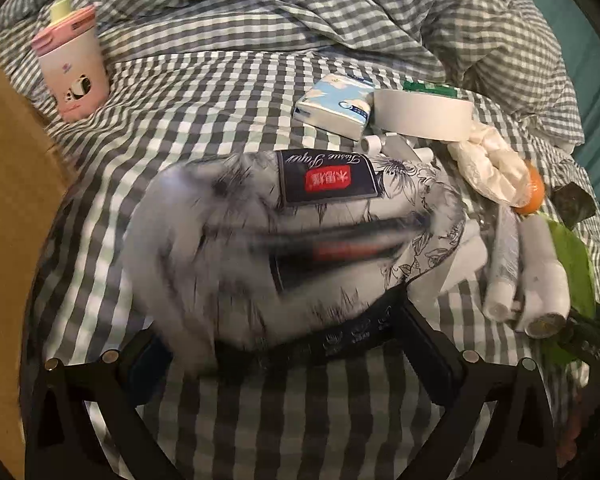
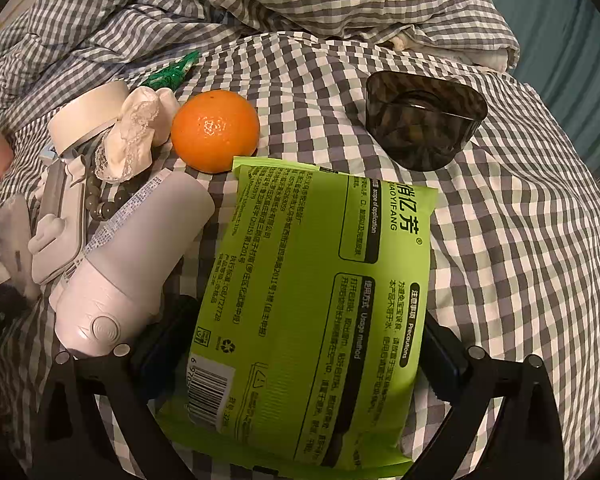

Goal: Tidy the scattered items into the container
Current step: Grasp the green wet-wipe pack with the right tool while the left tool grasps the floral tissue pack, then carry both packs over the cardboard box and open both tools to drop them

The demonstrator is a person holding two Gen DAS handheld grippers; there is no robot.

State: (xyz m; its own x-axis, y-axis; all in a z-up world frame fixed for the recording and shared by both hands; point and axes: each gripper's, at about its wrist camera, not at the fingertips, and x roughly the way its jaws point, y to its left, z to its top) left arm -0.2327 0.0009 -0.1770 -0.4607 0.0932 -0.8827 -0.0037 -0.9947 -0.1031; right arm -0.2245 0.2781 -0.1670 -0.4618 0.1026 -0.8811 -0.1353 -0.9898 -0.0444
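Observation:
My left gripper (image 1: 288,354) is shut on a white tissue paper pack (image 1: 284,240) with black flower print and a dark label; the pack is blurred and held above the checked bedsheet (image 1: 204,100). My right gripper (image 2: 304,344) is shut on a green wet-wipe pack (image 2: 308,304), which also shows at the right edge of the left wrist view (image 1: 572,256). A brown cardboard box (image 1: 8,200) stands at the left edge of the left wrist view.
On the bed lie an orange (image 2: 215,130), a white bottle (image 2: 140,256), a dark plastic dish (image 2: 424,120), a tape roll (image 1: 420,114), a small blue tissue pack (image 1: 334,106), a lace cloth (image 2: 140,132) and a pink panda cup (image 1: 74,68). A rumpled duvet (image 1: 340,4) lies behind.

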